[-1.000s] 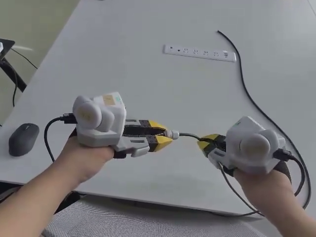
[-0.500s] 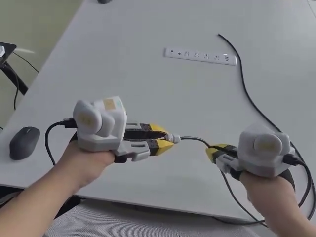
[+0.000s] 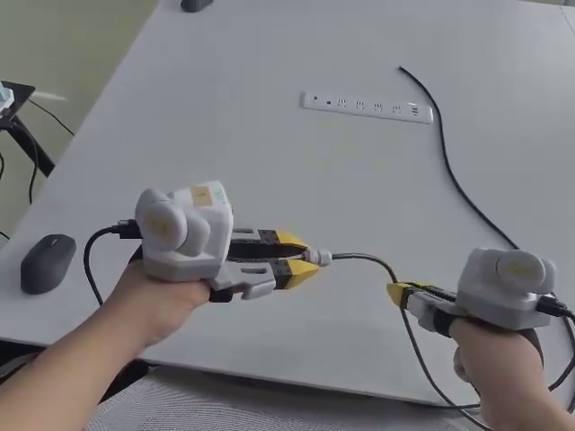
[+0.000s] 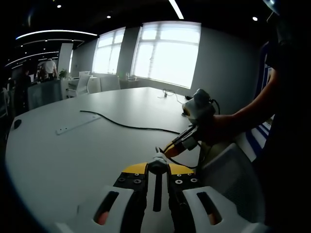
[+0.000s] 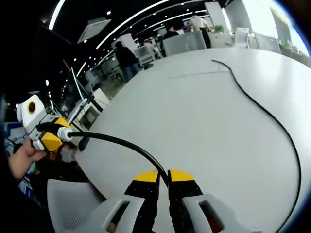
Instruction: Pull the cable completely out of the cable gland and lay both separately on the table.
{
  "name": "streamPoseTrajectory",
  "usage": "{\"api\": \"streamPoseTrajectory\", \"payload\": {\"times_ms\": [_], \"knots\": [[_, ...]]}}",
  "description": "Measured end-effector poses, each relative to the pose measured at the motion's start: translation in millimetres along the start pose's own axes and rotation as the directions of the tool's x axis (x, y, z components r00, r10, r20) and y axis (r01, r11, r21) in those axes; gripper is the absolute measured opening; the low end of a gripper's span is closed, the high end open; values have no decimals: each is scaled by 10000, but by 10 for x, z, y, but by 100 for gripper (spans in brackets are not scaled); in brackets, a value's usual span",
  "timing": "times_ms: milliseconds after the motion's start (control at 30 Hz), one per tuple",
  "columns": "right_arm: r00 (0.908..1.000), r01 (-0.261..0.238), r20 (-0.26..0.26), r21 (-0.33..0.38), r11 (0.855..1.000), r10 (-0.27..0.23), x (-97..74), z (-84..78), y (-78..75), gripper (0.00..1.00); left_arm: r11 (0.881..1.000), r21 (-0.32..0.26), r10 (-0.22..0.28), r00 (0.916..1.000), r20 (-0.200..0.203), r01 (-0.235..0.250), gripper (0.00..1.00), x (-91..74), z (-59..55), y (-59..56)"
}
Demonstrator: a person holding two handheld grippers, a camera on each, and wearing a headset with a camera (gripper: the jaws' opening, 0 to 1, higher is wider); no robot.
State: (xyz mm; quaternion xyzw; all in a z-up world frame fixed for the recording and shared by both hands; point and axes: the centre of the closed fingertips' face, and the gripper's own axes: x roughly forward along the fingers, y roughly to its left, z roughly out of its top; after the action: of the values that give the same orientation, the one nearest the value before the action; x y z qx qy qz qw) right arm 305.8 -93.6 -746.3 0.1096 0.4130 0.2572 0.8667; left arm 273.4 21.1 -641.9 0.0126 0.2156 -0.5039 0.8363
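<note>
Your left gripper (image 3: 301,256): yellow-tipped jaws clamped on the small white cable gland (image 3: 317,257), which juts from their tips. Your right gripper (image 3: 396,290): yellow tips pinched tight on the thin black cable (image 3: 367,259), which arcs between the two, one end seated in the gland. Both held above the near edge of a smooth pale-grey table (image 3: 269,153). On it: white power strip (image 3: 367,105), dark rounded mouse (image 3: 47,262). Room: open office, large windows

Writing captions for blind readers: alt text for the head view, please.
The left tool clamps a white cable gland and the right tool grips the dark cable running out of it, both held above a white table. A power strip lies farther back, a mouse near the left edge.
</note>
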Motion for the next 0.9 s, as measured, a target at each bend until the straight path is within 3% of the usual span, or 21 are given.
{"api": "streamPoseTrajectory", "payload": {"times_ms": [400,500,667,733,800,833,900], "knots": [[10000,38,9,-537,9985,-38,8,-12,26,2,10000,-68,56,10000,69,-56,15,-9,14,-3],[10000,38,-17,-1107,9939,-41,-9,-13,69,2,9999,-98,101,9999,109,-100,15,-16,27,-5],[9993,257,-203,-2529,9672,-318,-15,-35,61,2,9997,-145,190,9998,79,-189,15,-26,24,0],[9994,220,-173,-3115,9500,-288,-15,-26,79,4,9997,-157,207,9997,102,-205,15,-29,29,2],[9998,-166,31,-3123,9498,185,-29,6,193,15,9996,-167,237,9997,64,-236,15,-31,22,9],[9999,-149,-1,-3327,9429,158,-54,5,210,20,9995,-189,271,9996,34,-271,15,-33,15,16],[10000,-63,22,-4337,9010,80,-99,32,237,20,9995,-187,271,9996,42,-270,15,-36,14,20]]}}
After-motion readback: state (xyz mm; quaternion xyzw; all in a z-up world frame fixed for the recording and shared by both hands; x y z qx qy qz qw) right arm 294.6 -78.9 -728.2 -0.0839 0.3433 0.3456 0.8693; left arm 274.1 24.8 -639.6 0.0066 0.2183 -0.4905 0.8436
